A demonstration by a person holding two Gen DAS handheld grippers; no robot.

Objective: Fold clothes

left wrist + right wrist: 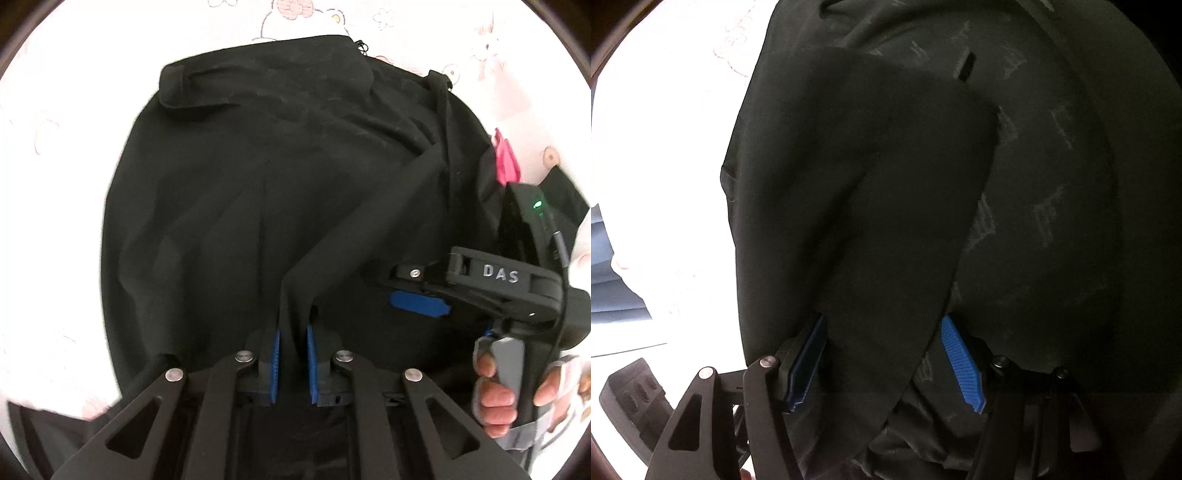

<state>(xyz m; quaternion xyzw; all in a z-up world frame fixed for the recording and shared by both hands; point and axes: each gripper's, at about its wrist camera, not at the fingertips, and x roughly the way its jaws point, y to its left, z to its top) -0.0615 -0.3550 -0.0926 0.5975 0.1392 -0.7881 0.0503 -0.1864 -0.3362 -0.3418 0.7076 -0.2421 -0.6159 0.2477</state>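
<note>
**Black garment pinched by left gripper, draped between the right gripper's pads**

A white sheet printed with pale cartoon animals [74, 155] covers the surface; whether it is a bed or a worktop cannot be told. On it lies the black garment [240, 192], spread wide, with a folded band at its far edge and a raised ridge of cloth running back toward the camera. A scrap of pink fabric [505, 162] shows at the garment's right edge.

The left gripper [293, 356] is clamped on that ridge, its 2 blue pads nearly together with the cloth between them.

The right gripper [886, 356] stands with its blue pads apart, and a fold of the black garment hangs between them; whether the pads actually press it cannot be told. From the left wrist view, a hand [498, 391] grips the right gripper's handle.
</note>
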